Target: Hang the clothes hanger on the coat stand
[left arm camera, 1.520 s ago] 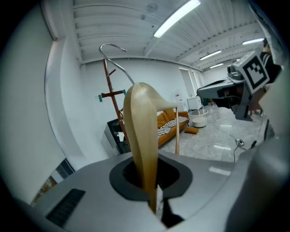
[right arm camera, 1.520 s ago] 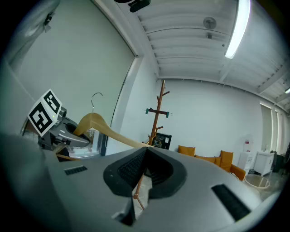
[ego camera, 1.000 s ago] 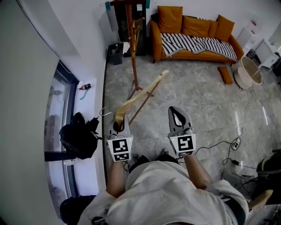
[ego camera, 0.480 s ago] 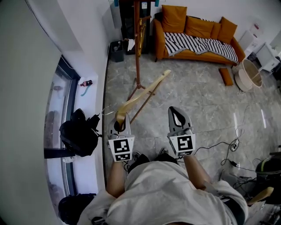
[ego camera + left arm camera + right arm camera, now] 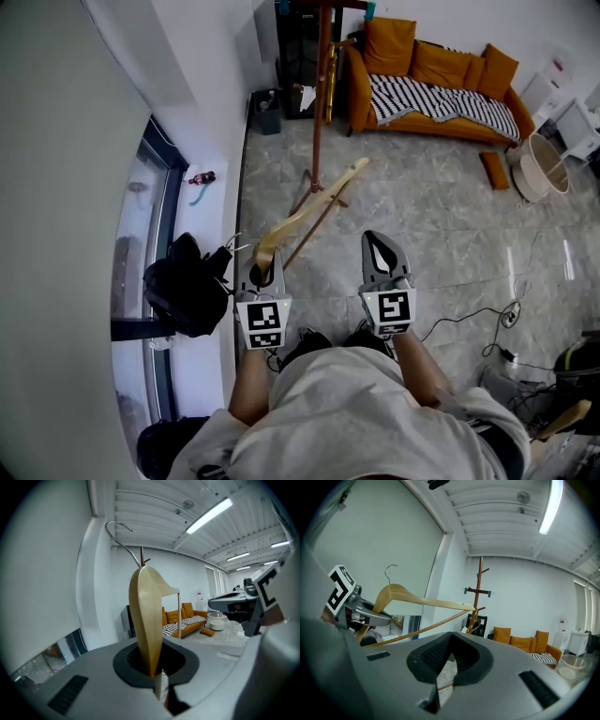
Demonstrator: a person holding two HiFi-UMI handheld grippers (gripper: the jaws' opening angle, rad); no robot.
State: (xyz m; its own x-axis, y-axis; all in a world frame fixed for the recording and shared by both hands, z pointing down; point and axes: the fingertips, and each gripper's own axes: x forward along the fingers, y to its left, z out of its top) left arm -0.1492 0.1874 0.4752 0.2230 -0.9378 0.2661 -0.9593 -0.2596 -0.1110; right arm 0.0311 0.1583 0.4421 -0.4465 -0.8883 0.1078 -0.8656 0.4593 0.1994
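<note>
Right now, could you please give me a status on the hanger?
Left gripper shut on wooden hanger. Right gripper shut, empty. Hanger not yet on coat stand ahead; nothing seen between.

Looks steeply down from the head, over left claw (image 5: 264, 267) and right claw (image 5: 377, 246), onto floor (image 5: 422, 197), with coat stand (image 5: 317, 112) and sofa (image 5: 441, 80) far off. Rides close behind each claw's jaws, tilted seemingly slightly upward. Shares coat stand and sofa across all three.

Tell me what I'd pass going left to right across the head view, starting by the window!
Bag → left tool, gripping the hanger → right tool, empty → basket.
</note>
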